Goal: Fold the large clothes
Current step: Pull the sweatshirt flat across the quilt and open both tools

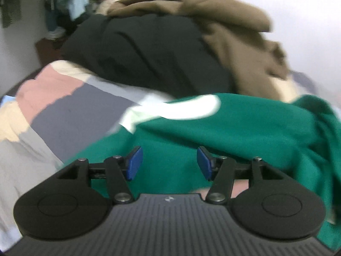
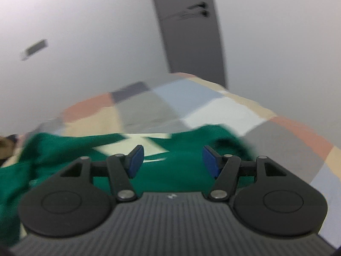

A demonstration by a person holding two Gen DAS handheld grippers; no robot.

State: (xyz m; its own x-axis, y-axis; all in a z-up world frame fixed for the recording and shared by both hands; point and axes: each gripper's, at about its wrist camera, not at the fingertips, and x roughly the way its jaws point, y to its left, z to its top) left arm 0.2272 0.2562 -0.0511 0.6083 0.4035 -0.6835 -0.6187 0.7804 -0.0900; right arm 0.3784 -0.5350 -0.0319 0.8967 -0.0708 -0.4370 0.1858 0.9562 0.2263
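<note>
A: Where is the green garment kept?

B: It is spread on the patchwork bedcover, near both cameras, so it can be folded flat; a dark garment and a brown one are heaped further off.

A: And the grip?

B: Nothing is held; the left gripper and right gripper are held apart above the cloth.

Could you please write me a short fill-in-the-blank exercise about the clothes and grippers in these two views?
1. The garment lying directly in front of both grippers is ____ with white markings.
2. In the left wrist view, the brown garment is heaped beside a ____ one.
3. The jaws of the left gripper stand ____, with nothing pinched between the blue pads.
4. The bedcover is patterned in ____ of colour.

Missing words: green; black; open; blocks
</note>
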